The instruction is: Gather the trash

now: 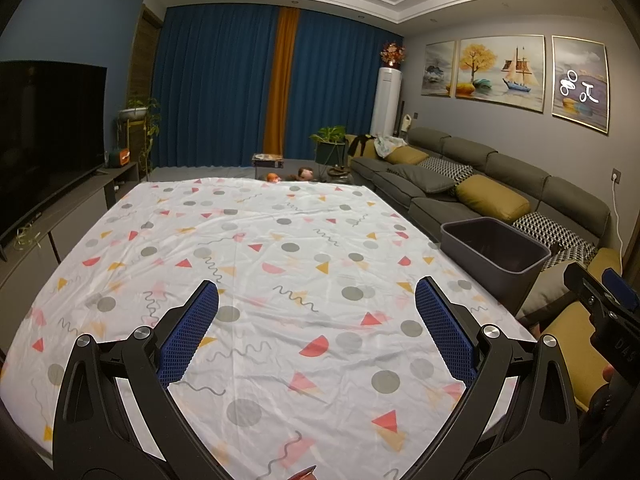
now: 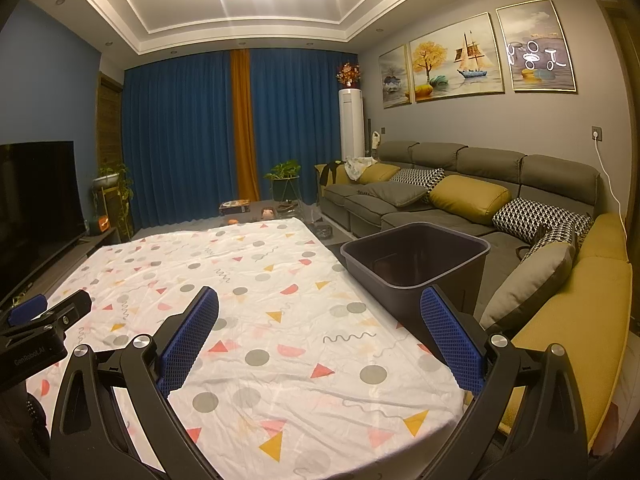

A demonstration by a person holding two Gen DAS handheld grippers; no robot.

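Observation:
My left gripper point(image 1: 317, 292) is open above the near part of a table covered with a white cloth point(image 1: 280, 240) printed with triangles, dots and squiggles; nothing sits between its blue pads. My right gripper point(image 2: 320, 300) is open too, over the cloth point(image 2: 260, 300) near the table's right edge. A dark grey bin point(image 2: 400, 304) stands just right of the table, in front of my right finger, and looks empty. In the left wrist view the bin point(image 1: 504, 284) is at the right. A small reddish thing point(image 1: 304, 473) peeks in at the bottom edge, too cut off to identify.
A grey sofa point(image 2: 460, 204) with yellow and patterned cushions runs along the right wall. A television point(image 1: 44, 132) on a low cabinet stands on the left. Blue curtains, potted plants and small items on the floor lie beyond the table's far edge.

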